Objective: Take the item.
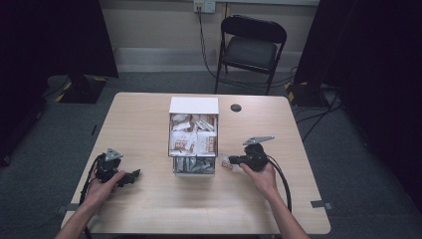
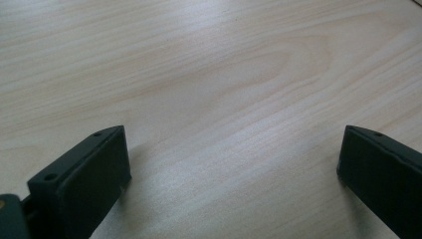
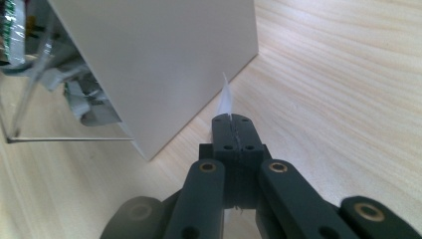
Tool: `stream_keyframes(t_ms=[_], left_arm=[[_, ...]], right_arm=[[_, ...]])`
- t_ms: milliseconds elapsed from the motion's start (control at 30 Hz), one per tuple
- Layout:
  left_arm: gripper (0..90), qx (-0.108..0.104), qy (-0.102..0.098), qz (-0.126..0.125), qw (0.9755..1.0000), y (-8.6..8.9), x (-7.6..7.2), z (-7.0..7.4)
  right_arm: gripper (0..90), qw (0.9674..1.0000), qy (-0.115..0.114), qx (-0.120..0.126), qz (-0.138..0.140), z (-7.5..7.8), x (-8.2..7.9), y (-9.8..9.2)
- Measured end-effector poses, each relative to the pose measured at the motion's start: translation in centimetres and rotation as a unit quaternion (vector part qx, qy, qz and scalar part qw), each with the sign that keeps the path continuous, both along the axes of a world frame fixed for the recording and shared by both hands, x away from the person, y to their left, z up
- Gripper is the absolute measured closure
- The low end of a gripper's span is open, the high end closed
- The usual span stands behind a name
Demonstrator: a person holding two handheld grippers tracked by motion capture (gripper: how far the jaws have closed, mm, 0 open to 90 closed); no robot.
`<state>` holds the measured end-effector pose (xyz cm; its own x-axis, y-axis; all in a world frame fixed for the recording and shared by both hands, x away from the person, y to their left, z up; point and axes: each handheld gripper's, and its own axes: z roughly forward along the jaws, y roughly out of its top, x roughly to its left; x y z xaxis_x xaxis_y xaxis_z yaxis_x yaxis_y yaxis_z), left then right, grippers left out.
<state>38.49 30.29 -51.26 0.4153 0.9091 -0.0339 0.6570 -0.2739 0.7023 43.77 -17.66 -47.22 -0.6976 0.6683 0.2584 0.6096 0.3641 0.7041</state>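
A white box stands at the table's middle, stuffed with brown-and-white packets; its clear front section holds silvery packets. My right gripper hovers just right of the box's front corner, shut on a small white-and-brown packet. In the right gripper view the jaws pinch the packet's thin white edge, close beside the box's white side wall. My left gripper rests at the table's left. In its own view it is open over bare wood.
A small black round disc lies on the table behind the box. A black folding chair stands beyond the far edge. Cables trail from both grippers toward the near edge. Light wood tabletop stretches around the box.
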Motion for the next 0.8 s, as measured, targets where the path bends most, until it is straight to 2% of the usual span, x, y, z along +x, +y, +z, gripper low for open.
stream_keyframes(t_ms=[267,500,800], left_arm=[[0.0,0.001,0.0,-0.001,1.0,0.0,0.0,0.0],[0.0,0.001,0.0,-0.001,1.0,0.0,0.0,0.0],[0.0,0.0,0.0,-0.001,1.0,0.0,0.0,0.0]], right_arm=[[90.0,0.9998,0.004,-0.014,-0.011,-1.0,0.3,-0.3],[89.7,0.9997,0.004,-0.017,-0.018,-1.5,0.6,-0.5],[81.7,0.9991,-0.003,-0.023,-0.036,-1.8,0.7,-0.6]])
